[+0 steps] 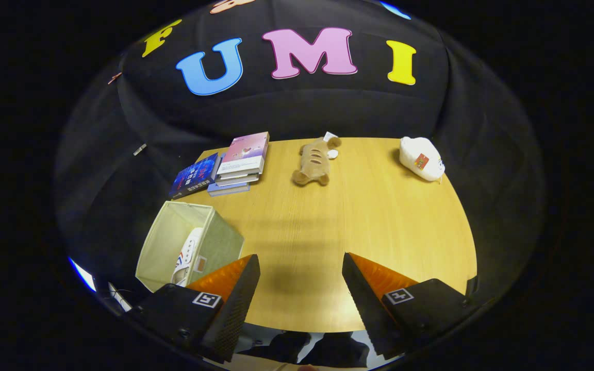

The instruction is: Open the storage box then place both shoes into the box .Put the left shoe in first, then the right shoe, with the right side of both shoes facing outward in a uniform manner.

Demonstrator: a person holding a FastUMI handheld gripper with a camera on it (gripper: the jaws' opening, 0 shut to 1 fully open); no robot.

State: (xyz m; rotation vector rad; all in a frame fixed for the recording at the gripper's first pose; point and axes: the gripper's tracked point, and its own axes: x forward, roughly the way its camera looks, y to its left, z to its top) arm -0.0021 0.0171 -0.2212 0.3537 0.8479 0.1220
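- a pale fabric storage box (170, 242) stands open at the near left corner of a wooden table (359, 232), just ahead of the left finger.
- one white shoe (187, 256) with red and blue stripes lies inside the box against its right wall.
- the gripper (301, 281) hovers above the table's near edge, its fingers (235, 293) spread wide with nothing between them but bare tabletop.
- beyond the box, a stack of books (240, 164) sits near the far left edge, with a dark blue book (194, 176) leaning beside it.
- a tan plush toy (315, 164) lies at the far middle of the table.
- a white plush object (422, 158) rests at the far right corner.
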